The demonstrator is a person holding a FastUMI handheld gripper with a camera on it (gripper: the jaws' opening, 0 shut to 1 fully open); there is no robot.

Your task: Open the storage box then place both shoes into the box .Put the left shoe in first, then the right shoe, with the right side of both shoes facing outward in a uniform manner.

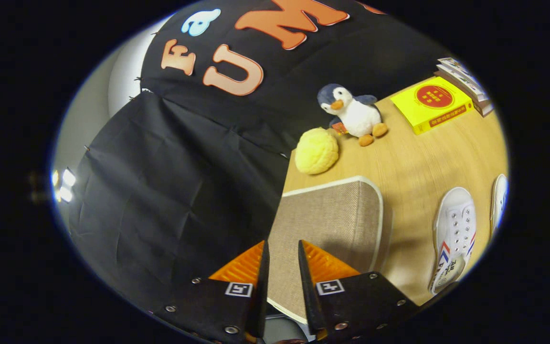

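The beige fabric storage box lid (332,220) with a white rim lies just ahead of my fingers on the wooden table (418,162). My gripper (282,248) is nearly closed over the lid's near edge: one finger sits along its outer side, the other on its top face. A white sneaker (454,234) with red and blue stripes lies to the right of the box, toe pointing away. A second white shoe (499,196) lies further right, mostly cut off. The inside of the box is hidden.
Beyond the box sit a yellow knitted ball (317,150) and a plush penguin (354,112). A yellow book (432,102) and a stack of books (463,81) lie at the far right. The black booth cloth hangs to the left of the table.
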